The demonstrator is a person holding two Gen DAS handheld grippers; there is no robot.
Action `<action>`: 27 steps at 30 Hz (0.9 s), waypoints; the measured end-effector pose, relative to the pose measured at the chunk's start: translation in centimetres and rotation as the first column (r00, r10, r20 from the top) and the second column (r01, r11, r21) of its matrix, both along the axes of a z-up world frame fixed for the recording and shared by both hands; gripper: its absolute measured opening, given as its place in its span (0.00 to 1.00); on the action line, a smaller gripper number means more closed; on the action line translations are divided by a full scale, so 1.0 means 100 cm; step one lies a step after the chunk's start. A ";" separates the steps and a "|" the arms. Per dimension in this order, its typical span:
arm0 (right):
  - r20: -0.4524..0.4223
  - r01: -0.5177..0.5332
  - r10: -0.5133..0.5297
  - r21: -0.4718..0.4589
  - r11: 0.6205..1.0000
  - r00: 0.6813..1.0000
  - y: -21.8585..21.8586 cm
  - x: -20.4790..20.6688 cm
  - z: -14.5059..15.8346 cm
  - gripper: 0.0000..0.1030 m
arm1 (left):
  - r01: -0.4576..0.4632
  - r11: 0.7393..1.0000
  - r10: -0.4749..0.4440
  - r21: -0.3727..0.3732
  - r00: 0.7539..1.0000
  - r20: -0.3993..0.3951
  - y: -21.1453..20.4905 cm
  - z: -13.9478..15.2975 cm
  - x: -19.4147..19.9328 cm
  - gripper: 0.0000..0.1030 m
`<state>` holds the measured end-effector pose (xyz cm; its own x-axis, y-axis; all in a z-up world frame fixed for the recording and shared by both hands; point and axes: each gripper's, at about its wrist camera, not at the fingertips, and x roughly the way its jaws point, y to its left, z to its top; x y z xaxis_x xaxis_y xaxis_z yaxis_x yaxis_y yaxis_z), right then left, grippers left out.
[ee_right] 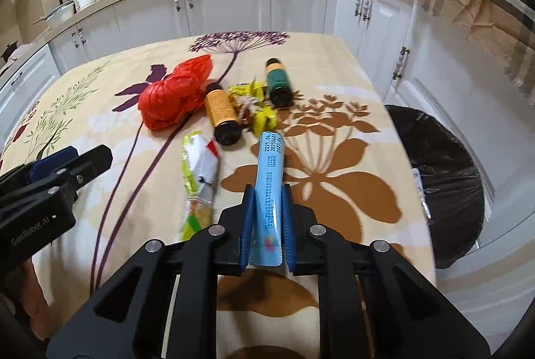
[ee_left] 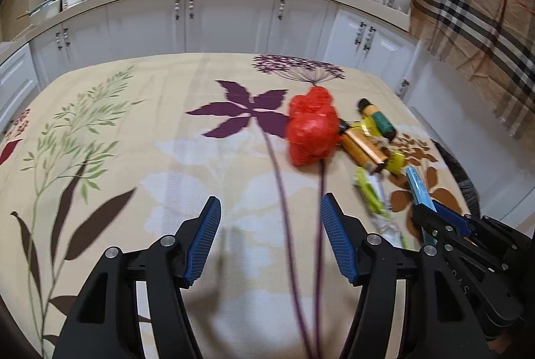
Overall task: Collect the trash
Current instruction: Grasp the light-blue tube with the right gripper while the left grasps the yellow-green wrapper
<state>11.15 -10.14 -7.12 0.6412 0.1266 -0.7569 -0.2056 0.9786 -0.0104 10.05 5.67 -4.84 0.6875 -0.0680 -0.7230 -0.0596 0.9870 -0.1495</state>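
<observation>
Trash lies on the flowered tablecloth [ee_left: 133, 158]. My right gripper [ee_right: 267, 190] is shut on a long light-blue packet [ee_right: 271, 158] with printed dates, which sticks out forward past the fingertips. In the left wrist view that blue packet [ee_left: 418, 185] and the right gripper [ee_left: 426, 208] sit at the lower right. My left gripper [ee_left: 271, 198] is open over bare cloth, short of a crumpled red plastic bag [ee_left: 312, 128]. An orange bottle [ee_right: 222, 111], a green bottle [ee_right: 279, 83], yellow wrappers [ee_right: 262, 118] and a green-and-white wrapper [ee_right: 200, 171] lie around.
A bin lined with a black bag [ee_right: 441, 178] stands on the floor just past the table's right edge. White kitchen cabinets [ee_left: 227, 21] and a cluttered counter run behind the table. A plaid cloth [ee_left: 474, 18] hangs at the upper right.
</observation>
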 end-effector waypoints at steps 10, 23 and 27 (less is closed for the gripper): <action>0.031 0.067 -0.068 0.035 0.997 0.997 -0.040 -0.002 0.005 0.15 | 0.089 0.996 -0.089 -0.005 0.996 -0.009 -0.046 0.001 0.005 0.62; 0.056 0.108 -0.113 0.081 0.991 0.992 -0.074 -0.007 0.009 0.15 | 0.164 0.986 -0.161 0.037 0.985 -0.067 -0.083 -0.016 0.018 0.41; 0.060 0.113 -0.118 0.091 0.989 0.991 -0.077 -0.007 0.009 0.15 | 0.174 0.984 -0.171 0.039 0.983 -0.068 -0.082 -0.016 0.018 0.19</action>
